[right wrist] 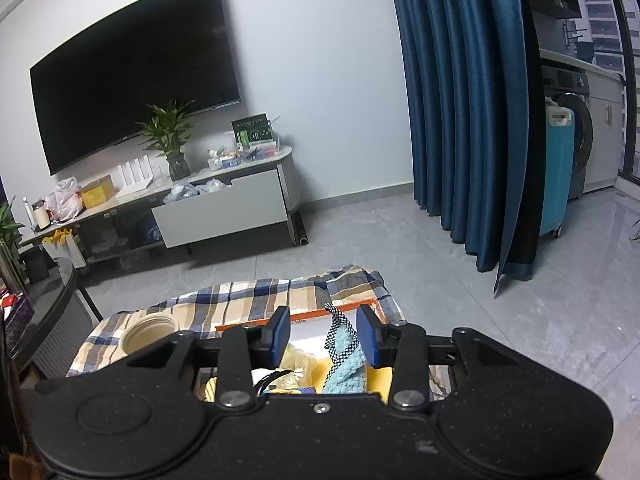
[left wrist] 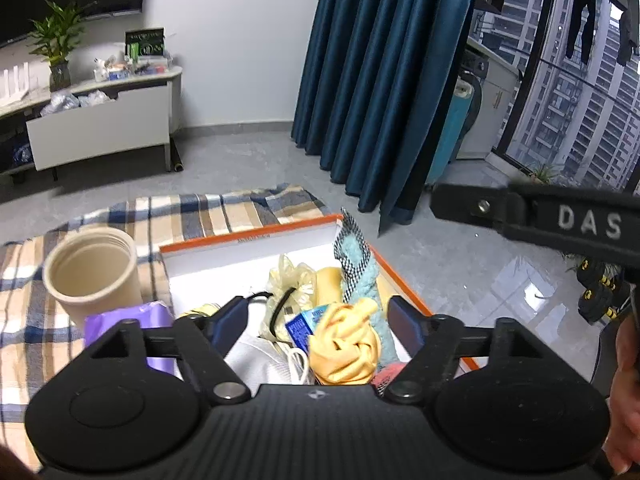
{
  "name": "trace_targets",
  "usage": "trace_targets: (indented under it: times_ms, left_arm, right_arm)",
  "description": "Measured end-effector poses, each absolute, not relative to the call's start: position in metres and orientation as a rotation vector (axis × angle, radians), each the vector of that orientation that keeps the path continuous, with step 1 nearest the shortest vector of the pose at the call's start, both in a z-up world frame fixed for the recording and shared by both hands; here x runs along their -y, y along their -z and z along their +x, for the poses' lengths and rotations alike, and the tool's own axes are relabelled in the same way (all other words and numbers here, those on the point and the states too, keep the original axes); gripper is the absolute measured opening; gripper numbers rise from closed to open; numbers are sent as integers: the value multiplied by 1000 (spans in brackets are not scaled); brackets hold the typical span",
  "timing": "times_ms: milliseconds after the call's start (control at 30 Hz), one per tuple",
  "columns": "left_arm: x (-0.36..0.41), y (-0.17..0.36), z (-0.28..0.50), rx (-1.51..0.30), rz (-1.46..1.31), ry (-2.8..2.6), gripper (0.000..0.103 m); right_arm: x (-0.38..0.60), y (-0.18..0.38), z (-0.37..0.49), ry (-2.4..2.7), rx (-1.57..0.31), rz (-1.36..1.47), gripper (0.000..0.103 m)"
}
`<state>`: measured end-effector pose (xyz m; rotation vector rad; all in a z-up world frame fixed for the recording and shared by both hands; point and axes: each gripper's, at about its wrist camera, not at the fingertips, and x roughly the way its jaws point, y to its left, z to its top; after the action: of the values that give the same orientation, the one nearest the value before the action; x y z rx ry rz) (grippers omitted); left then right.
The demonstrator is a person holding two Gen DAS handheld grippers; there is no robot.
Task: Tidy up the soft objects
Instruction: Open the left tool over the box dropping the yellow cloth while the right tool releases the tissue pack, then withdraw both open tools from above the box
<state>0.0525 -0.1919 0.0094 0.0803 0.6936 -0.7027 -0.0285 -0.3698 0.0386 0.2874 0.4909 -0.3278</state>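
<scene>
Plaid blanket [left wrist: 120,216] on grey floor, orange box [left wrist: 248,236] of soft items on it, your left gripper [left wrist: 320,320] spread wide over yellow cloth [left wrist: 344,348], gripping nothing, your right gripper [right wrist: 323,336] part-open around teal towel's [right wrist: 346,364] tip, pads clear.

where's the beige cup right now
In the left wrist view the beige cup stands upright on the plaid blanket, left of the orange-rimmed box.
</scene>
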Motion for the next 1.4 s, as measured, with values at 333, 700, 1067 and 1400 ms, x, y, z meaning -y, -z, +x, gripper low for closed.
trace_targets:
  times_ms: [333,700,1067,1400]
  left_arm:
    - [171,-31,21,-665,94,546,103]
    - [165,-20,-26,-745,75,412,103]
    - [172,8,-43,-825,121,397,103]
    - [175,17,-42,-856,114,388,103]
  right_arm:
    - [363,-48,-70,337,-473,280,61]
    - [350,-31,-111,299,-542,275,69]
    - [342,-12,-123,290,-605,280,70]
    - [344,0,-118,279,-642,288,70]
